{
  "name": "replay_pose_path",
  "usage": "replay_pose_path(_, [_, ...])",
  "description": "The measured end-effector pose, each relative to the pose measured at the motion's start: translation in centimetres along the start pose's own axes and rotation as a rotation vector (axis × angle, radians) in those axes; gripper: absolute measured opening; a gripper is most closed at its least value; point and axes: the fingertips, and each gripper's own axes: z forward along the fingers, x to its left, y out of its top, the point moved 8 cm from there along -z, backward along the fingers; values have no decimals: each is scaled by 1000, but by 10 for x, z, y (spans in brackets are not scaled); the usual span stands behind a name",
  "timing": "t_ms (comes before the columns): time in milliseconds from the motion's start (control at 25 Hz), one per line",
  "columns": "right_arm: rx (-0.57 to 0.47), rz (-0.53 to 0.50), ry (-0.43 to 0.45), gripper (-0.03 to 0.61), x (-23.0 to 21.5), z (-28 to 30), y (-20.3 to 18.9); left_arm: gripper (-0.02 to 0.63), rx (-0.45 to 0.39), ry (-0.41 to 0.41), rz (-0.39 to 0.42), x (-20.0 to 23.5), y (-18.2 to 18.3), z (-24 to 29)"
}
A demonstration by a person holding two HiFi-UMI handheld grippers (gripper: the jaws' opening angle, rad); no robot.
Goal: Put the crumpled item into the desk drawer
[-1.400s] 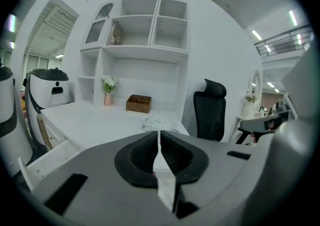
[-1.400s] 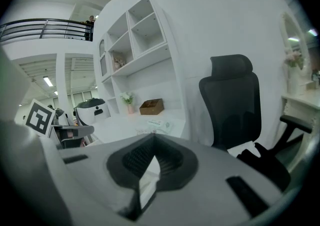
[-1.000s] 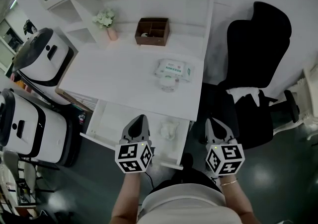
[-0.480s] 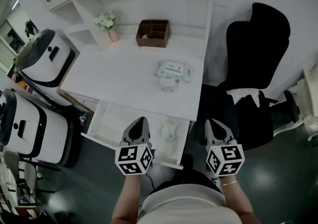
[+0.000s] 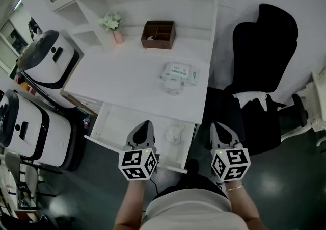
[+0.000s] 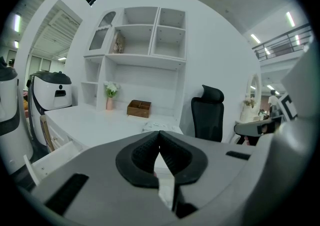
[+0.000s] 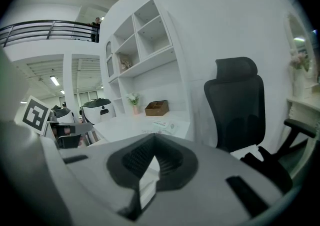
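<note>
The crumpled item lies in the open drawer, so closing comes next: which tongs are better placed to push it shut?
Probably left. The left tongs, shut, hover over the front edge of the drawer beside the crumpled item; the right tongs, shut, hang past the corner of the desk, toward the chair.

White bench, white drawer, white crumpled item. Brown box. Black chair. Pink vase. Left claw and right claw are grey, their cubes bearing black-and-white square markers.
</note>
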Motion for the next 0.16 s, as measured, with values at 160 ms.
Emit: replay_pose_path(160, [0, -1, 10, 2, 2, -1, -1, -6, 5, 2, 2, -1, -2, -2])
